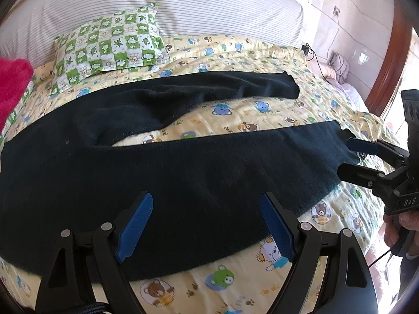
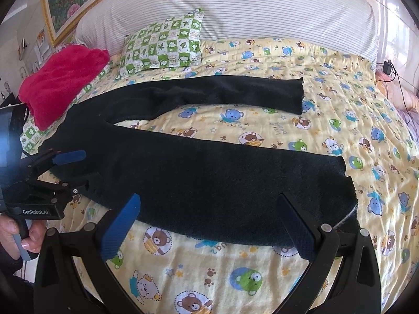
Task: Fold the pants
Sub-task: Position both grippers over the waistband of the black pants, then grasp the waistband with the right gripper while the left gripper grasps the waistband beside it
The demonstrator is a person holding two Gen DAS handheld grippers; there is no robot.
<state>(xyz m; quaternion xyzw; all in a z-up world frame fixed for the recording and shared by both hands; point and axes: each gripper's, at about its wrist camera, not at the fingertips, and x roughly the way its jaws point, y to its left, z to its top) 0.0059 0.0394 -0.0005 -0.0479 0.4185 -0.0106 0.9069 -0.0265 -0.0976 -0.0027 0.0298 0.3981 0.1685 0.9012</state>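
1. Yellow quilted bedspread [image 2: 262, 274] printed with cartoon bears covers the bed and fills the space under and ahead of both claws.
2. Striped white headboard [image 2: 262, 7] runs across the far side, well beyond both claws.
3. Black pants [image 2: 209, 178] lie flat on the bedspread with the two legs spread apart in a V. The waist end is toward the left claw and the cuffs are toward the right claw. The near leg passes right in front of both claws' fingertips.
4. Red fleece bundle [image 2: 60, 78] sits at the far left of the right claw's view, behind the waist of the pants.
5. Green-and-white checked pillow [image 1: 110, 44] lies beyond the far leg, against the headboard.
6. The left claw [image 1: 205, 225] is spread wide, its blue pads [image 1: 136, 225] hovering over the near edge of the pants and holding nothing. From the right claw's camera it shows at the left by the waist end, also spread, with a hand [image 2: 23, 238] gripping its handle.
7. The right claw [image 2: 209, 227] is likewise spread wide, one pad over the bedspread and the other at the edge of the near leg close to the cuff, pinching nothing. In the left claw's view it shows at the right edge, right at the cuff of the near leg.
8. A black charger and cable [image 2: 390, 70] lie at the far right corner of the bed.
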